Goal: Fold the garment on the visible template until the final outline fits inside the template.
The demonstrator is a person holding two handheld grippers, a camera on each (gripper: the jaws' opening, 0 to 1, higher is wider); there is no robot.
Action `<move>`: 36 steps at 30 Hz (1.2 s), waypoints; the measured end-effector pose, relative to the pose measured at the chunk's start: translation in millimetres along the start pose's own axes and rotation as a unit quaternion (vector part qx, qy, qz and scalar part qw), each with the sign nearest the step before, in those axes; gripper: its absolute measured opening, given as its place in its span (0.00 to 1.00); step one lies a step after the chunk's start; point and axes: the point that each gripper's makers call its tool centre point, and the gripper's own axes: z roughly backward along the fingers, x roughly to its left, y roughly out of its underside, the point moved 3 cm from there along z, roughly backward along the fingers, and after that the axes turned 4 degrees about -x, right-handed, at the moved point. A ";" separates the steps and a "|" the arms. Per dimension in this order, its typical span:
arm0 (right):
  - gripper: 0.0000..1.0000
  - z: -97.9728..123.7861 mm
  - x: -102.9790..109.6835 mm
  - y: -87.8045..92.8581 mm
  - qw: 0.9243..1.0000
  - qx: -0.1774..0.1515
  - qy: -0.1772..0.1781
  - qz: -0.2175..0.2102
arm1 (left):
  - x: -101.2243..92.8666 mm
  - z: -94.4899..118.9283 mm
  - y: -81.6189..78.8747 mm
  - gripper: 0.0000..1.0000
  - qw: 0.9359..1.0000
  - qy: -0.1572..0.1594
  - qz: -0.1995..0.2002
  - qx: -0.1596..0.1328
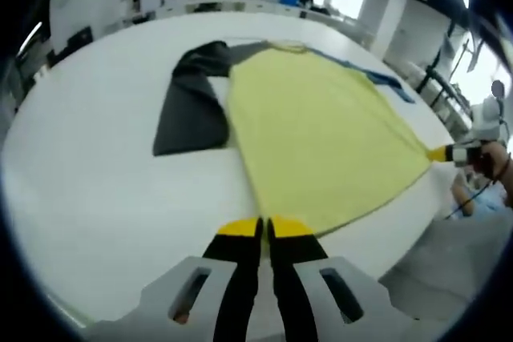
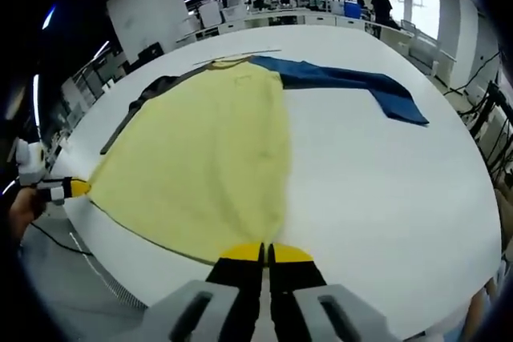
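A yellow garment (image 1: 321, 134) lies spread flat on a white table (image 1: 104, 158), with a dark grey sleeve (image 1: 192, 110) on one side and a blue sleeve (image 2: 353, 82) on the other. My left gripper (image 1: 264, 227) is shut on one corner of the hem at the table's near edge. In the right gripper view it appears at the far left (image 2: 80, 188), holding that corner. My right gripper (image 2: 266, 252) is shut on the other hem corner, and comes into the left gripper view from the right (image 1: 441, 152). The hem is stretched between them.
The table edge (image 2: 120, 254) runs just under the hem, with floor and a cable below it. A person's hand (image 1: 497, 162) holds the right gripper. Desks, monitors and people stand far behind the table (image 2: 280, 6).
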 end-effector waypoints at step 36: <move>0.48 13.2 -3.2 -38.7 0.998 -0.051 -0.027 -0.001 | 2.8 17.3 -29.7 0.64 0.997 0.008 -0.022 -0.076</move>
